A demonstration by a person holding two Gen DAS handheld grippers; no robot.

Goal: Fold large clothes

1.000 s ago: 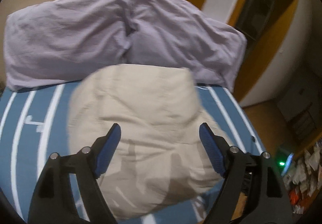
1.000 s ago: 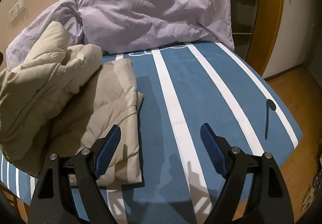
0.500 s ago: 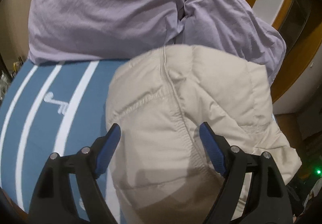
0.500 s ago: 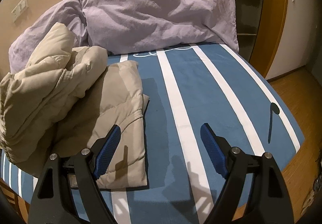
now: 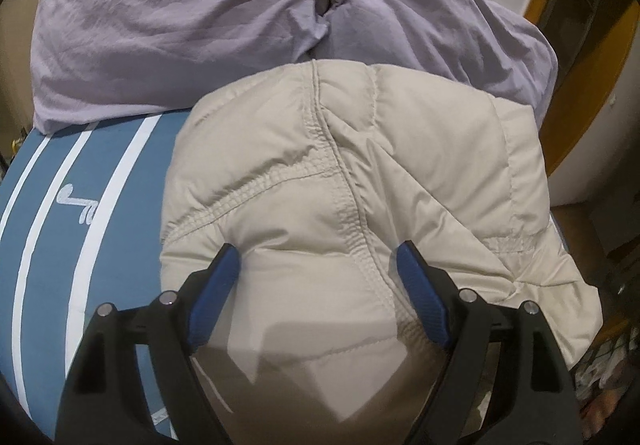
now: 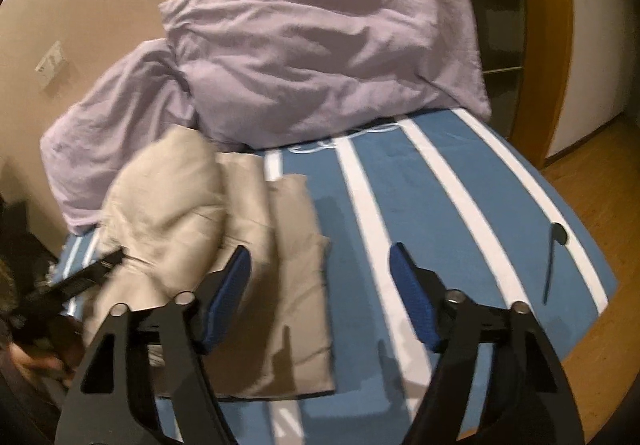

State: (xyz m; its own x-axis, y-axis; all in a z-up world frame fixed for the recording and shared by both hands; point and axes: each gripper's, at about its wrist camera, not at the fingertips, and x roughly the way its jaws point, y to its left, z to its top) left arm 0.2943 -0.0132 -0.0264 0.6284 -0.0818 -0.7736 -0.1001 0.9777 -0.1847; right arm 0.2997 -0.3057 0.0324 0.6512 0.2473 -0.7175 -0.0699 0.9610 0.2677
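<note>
A beige padded jacket [image 5: 352, 181] lies bunched on the blue bed with white stripes [image 5: 60, 181]. It fills the middle of the left wrist view. My left gripper [image 5: 318, 261] is open, with its jaws on either side of a puffed fold of the jacket, close over it. In the right wrist view the jacket [image 6: 208, 229] lies at the left of the bed, partly folded flat. My right gripper [image 6: 320, 265] is open and empty above the bed, at the jacket's right edge. The left gripper's finger [image 6: 96, 269] shows at the jacket's left side.
Two lilac pillows [image 5: 192, 17] [image 6: 328, 57] lean against the wall at the head of the bed. The bed's right edge [image 6: 592, 257] drops to a wooden floor [image 6: 600, 357]. An orange door frame [image 6: 548, 37] stands at the right.
My left gripper has moved in closer over the jacket, which now fills its view. My right gripper has drawn back and turned left, so the jacket sits nearer the view's middle.
</note>
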